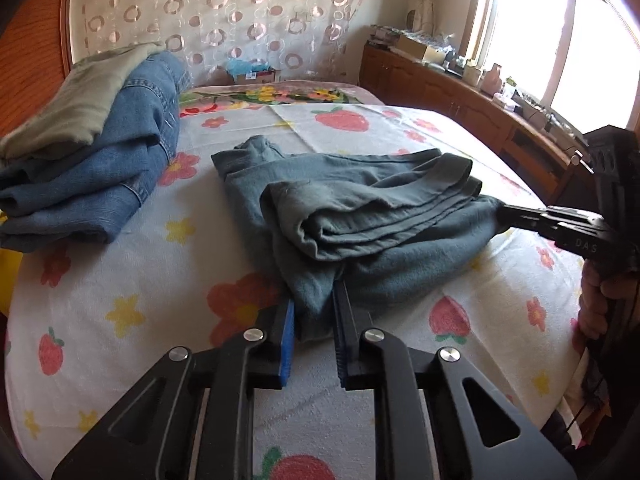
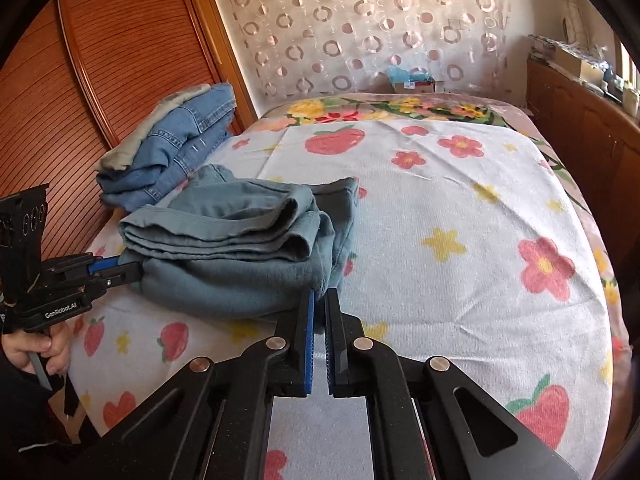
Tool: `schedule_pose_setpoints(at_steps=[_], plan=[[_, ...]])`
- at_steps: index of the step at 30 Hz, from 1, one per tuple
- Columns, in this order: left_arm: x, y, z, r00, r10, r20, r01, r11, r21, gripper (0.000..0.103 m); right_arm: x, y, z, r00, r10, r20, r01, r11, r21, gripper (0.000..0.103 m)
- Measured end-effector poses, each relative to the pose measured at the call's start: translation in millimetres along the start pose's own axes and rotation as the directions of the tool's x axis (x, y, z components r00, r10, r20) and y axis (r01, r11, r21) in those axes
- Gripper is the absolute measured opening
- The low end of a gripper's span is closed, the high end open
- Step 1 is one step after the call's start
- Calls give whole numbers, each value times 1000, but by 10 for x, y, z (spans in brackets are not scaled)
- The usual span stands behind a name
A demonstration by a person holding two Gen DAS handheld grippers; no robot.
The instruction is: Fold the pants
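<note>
Both grippers, left (image 1: pixel 314 312) and right (image 2: pixel 319 300), clamp the near corners of the grey-green pants (image 1: pixel 360 216); lifting evenly should keep the fold square

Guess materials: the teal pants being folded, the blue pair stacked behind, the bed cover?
Teal pants: soft matte knit, likely cotton fleece; fuzzy nap, limp folds.
Blue pair: denim jeans; faded twill look, contrast seam stitching.
Bed cover: terry-like cloth, printed flowers and strawberries; looped, towel-like texture.
</note>
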State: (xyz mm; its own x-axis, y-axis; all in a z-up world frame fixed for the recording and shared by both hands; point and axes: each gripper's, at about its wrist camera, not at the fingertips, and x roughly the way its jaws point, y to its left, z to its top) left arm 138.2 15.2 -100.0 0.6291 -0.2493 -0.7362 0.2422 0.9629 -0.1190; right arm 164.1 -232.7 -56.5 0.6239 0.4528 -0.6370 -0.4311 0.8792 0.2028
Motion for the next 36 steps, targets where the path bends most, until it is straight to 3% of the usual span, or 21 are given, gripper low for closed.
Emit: schedule_pose_setpoints(at_steps=[14,22,26,31,34,36], plan=[[-513,-209,-280,998,-52,20,51,998,32,14,-612,183,-315,999,30,21,-28,998,-55,4],[-522,-271,-341,999,-51,-2,51,998,37,14,-708,129,-470,1000,29,-5,-29,999,-42,4],[-465,-252,-337,1000,-19,-23,19,999,36,21,-722,235,-441,1000,10,8,-9,997,-80,5],[-457,-220,-321,1000,-12,-21,13,999,31,44,-767,288,-421,999,-19,36,23,994,-108,11],[-432,-217,-311,1000,-8,-25,9,999,35,46,-742,283,-416,999,-27,40,31,994,-107,23],[-402,-215,-313,999,0,-32,1,999,40,46,-717,268,-422,999,-34,38,38,994,-103,24]])
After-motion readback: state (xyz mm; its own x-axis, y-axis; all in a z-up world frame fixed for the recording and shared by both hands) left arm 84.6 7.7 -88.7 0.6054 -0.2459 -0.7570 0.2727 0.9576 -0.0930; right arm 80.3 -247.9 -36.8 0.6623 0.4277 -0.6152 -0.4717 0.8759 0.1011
